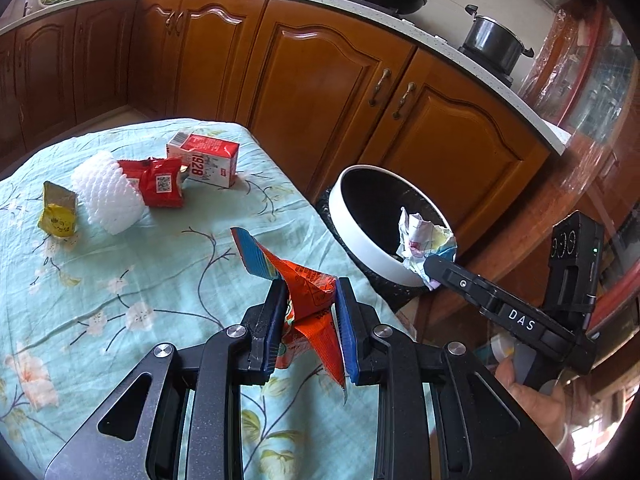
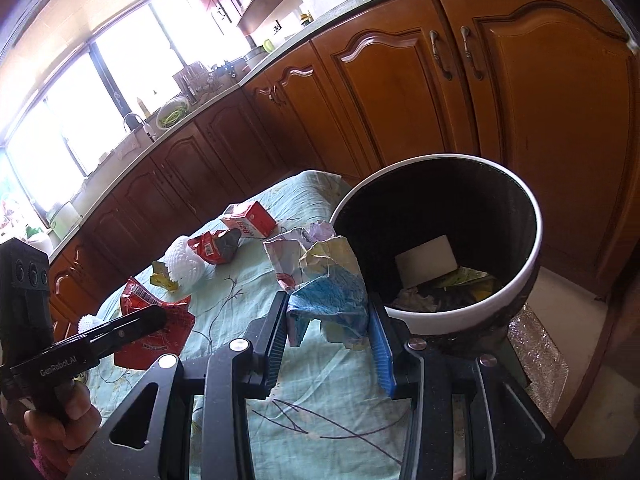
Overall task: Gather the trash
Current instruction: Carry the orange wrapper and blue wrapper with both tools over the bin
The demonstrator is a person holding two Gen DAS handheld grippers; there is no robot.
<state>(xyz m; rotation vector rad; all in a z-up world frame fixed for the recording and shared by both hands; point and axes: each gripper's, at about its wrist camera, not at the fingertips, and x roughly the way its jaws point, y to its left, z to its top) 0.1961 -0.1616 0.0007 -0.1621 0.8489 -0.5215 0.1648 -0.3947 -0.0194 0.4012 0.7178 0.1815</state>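
A crumpled orange wrapper (image 1: 308, 300) is pinched above the tablecloth (image 1: 120, 280) near its right edge. A crumpled paper wad (image 2: 324, 280) is held at the rim of the white bin (image 2: 532, 236), which holds scraps. Toward the far edge lie a red carton (image 1: 208, 158), red packet (image 1: 160, 184), white foam net (image 1: 108, 196) and yellow wrapper (image 1: 58, 216).

Bright window (image 2: 100, 92) glare, fisheye-warped edges

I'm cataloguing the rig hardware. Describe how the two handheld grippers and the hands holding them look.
Both are matte black metal frames with silver round bolts and triangular cut-outs. The left gripper and right gripper have ribbed blue finger pads. Seen side-on, the right one bears white "DAS" lettering and a small green light; the left one reads "GenRobot.AI". Bare hands grip them; no cables show.
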